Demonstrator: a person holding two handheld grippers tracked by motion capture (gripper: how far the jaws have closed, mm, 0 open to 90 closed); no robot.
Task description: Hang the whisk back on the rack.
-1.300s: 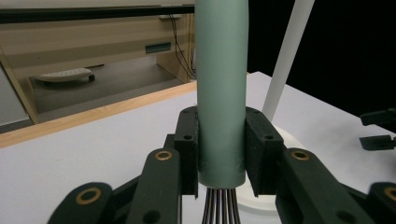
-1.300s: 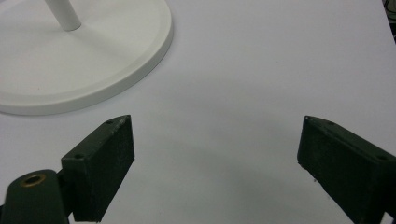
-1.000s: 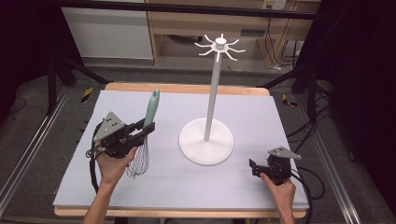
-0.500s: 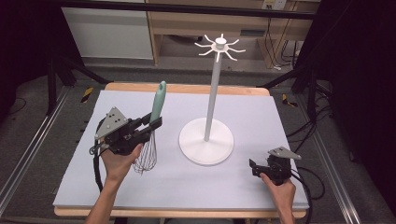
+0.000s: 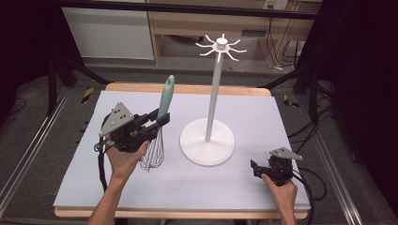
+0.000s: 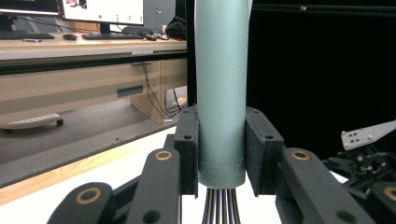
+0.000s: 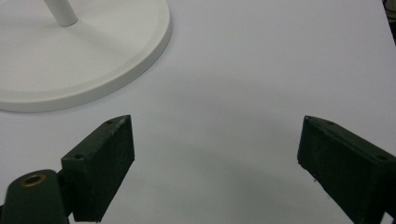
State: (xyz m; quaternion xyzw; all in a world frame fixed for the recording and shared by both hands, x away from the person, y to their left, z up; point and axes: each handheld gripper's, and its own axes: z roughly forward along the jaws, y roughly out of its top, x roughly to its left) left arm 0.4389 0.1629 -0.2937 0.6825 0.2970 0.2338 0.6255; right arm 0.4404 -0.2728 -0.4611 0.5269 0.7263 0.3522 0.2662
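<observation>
A whisk with a teal handle (image 5: 165,96) and wire loops (image 5: 153,151) stands nearly upright over the left part of the mat. My left gripper (image 5: 157,123) is shut on the lower end of that handle. In the left gripper view both pads (image 6: 187,154) press the handle (image 6: 221,93) from either side. A white hook stand (image 5: 215,98) rises from its round base (image 5: 207,143) to the right of the whisk, with a ring of hooks (image 5: 221,47) on top. My right gripper (image 5: 257,168) lies low at the front right of the mat, open, with nothing between its jaws (image 7: 215,163).
A pale mat (image 5: 263,117) covers the wooden table (image 5: 187,89). Metal rails run along both sides of the table. Cables (image 5: 309,183) trail off the right edge. The stand's base (image 7: 84,56) lies just beyond my right gripper's left jaw.
My left hand has lifted the whisk and carried it slightly right, toward the stand. The right hand has stayed put.
</observation>
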